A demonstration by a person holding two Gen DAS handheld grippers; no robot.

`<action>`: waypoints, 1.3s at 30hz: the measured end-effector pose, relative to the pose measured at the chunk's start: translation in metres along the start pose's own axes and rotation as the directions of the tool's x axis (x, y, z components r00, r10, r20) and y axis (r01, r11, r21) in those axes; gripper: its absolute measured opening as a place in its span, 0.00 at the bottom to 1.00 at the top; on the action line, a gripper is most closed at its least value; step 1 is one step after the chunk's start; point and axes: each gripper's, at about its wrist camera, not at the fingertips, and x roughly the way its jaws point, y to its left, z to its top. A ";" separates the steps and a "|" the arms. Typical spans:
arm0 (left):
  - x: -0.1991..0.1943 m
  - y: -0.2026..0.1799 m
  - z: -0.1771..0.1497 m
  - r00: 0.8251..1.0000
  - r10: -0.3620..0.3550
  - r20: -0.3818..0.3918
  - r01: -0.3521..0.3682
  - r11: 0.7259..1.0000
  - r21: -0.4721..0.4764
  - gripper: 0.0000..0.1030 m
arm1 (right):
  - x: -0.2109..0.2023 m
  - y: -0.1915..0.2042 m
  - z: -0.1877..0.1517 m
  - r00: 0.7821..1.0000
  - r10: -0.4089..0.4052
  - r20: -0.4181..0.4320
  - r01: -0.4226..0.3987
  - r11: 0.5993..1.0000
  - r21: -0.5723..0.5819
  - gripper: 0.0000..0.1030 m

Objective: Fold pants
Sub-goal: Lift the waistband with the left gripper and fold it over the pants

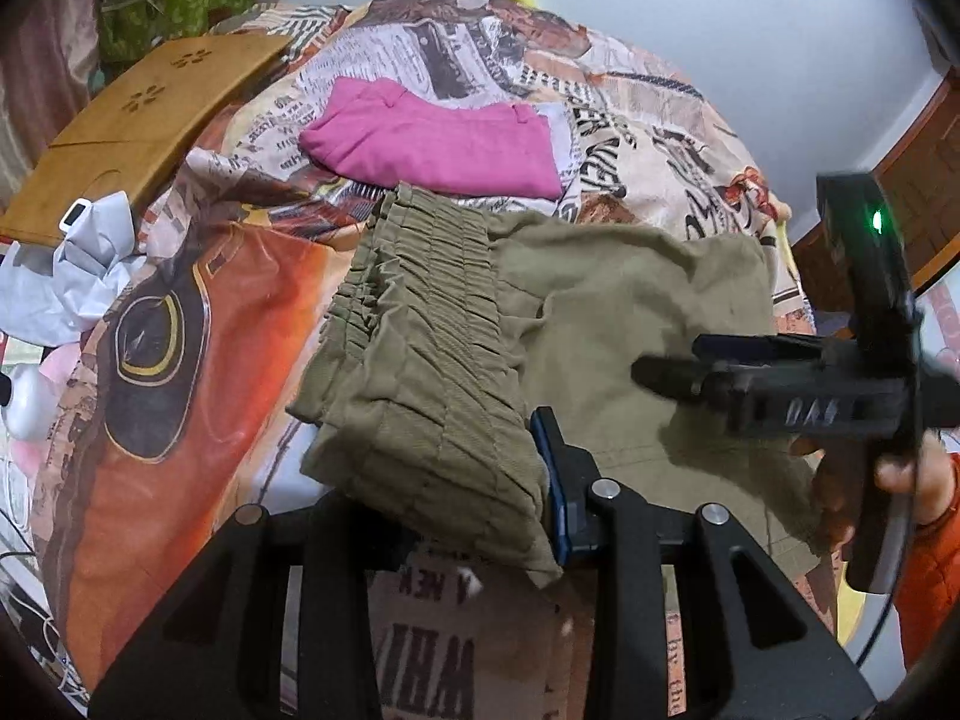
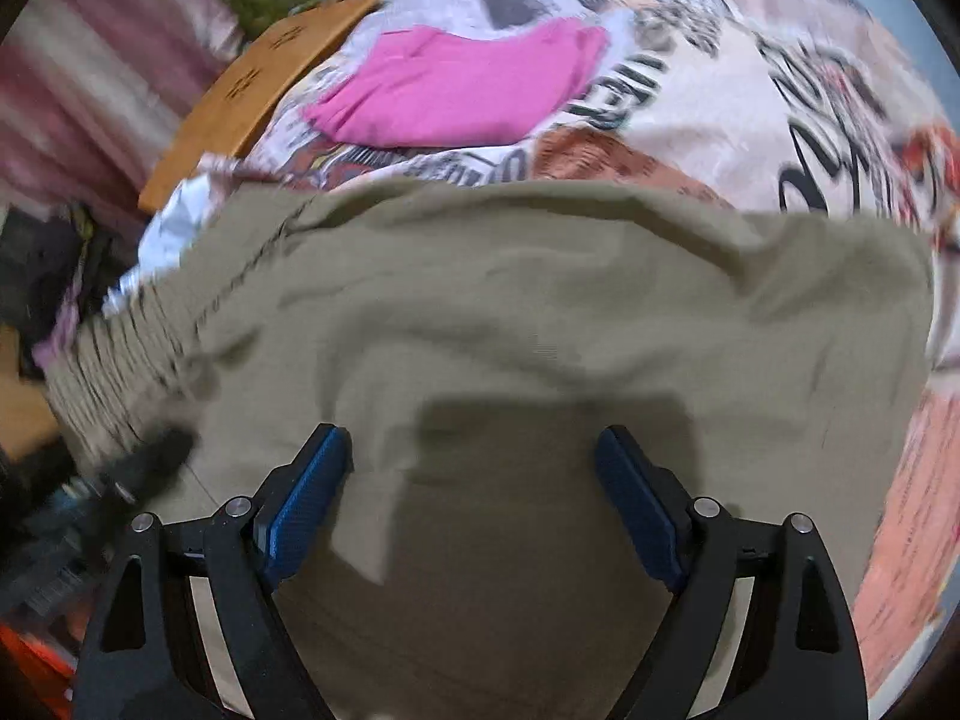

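Olive pants (image 1: pixel 630 276) lie on the printed bedspread (image 1: pixel 660 138). Their gathered elastic waistband (image 1: pixel 420 330) is bunched up and lifted at the near side. My left gripper (image 1: pixel 456 480) is shut on that waistband; one blue pad (image 1: pixel 549 480) shows, and cloth hides the other. My right gripper (image 1: pixel 678 363) comes in from the right, held by a hand just over the pants' flat part. In the blurred right wrist view the right gripper (image 2: pixel 474 480) stands open above the olive pants (image 2: pixel 540 312), with nothing between its blue pads (image 2: pixel 312 498).
A folded pink garment (image 1: pixel 432 144) (image 2: pixel 462 90) lies on the bed beyond the pants. A wooden board (image 1: pixel 138 126) (image 2: pixel 252 78) rests at the bed's left edge. Crumpled white cloth (image 1: pixel 78 276) is beside it, and a green box (image 1: pixel 174 6) sits farther back. A wall is behind.
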 end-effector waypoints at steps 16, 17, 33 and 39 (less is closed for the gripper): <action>-0.042 -0.048 -0.003 0.974 0.122 0.191 -0.164 0.961 0.222 0.29 | -0.032 0.007 -0.047 0.998 0.060 0.029 -0.060 0.998 0.011 0.83; -0.043 -0.053 -0.003 0.971 0.131 0.198 -0.178 0.954 0.242 0.29 | -0.035 0.007 -0.051 0.998 0.058 0.036 -0.059 0.998 0.012 0.83; -0.064 -0.123 -0.004 0.928 0.164 0.333 -0.313 0.829 0.463 0.29 | -0.079 -0.033 -0.127 0.983 0.026 0.180 -0.061 0.979 0.194 0.81; -0.066 -0.155 -0.009 0.923 0.130 0.363 -0.317 0.792 0.522 0.29 | -0.074 -0.024 -0.133 0.980 -0.012 0.198 -0.019 0.987 0.157 0.87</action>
